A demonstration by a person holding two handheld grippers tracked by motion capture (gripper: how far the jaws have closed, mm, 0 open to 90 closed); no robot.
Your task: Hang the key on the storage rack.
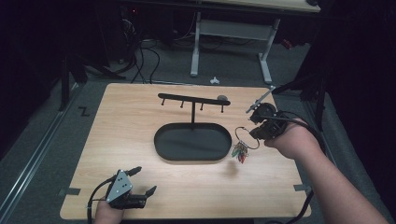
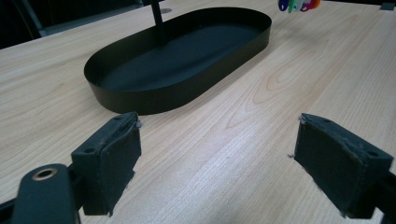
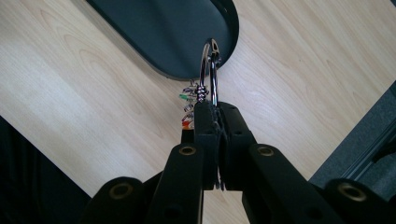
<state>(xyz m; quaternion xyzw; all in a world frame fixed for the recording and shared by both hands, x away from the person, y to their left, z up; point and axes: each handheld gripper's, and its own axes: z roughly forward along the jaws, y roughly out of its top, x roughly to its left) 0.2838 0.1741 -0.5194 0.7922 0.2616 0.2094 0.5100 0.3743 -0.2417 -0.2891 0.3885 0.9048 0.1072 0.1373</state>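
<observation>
A metal key ring [image 1: 246, 138] with several small coloured tags [image 1: 240, 152] hangs in the air just right of the black oval tray [image 1: 161, 140]. My right gripper [image 1: 258, 130] is shut on the ring; the right gripper view shows the ring [image 3: 210, 70] standing up from the closed jaws of that gripper [image 3: 217, 112], above the tray's rim [image 3: 231, 28]. A black T-shaped stand [image 1: 192, 98] with several hooks rises from the tray. My left gripper [image 1: 144, 180] rests near the table's front left edge, open and holding nothing [image 2: 217, 168], and it faces the tray [image 2: 140, 100].
A small grey object [image 1: 222, 98] sits at the right end of the stand's bar. Tape marks [image 1: 69, 191] lie at the table's front corners. Beyond the table are a white desk frame [image 1: 196, 46] and cables on the floor.
</observation>
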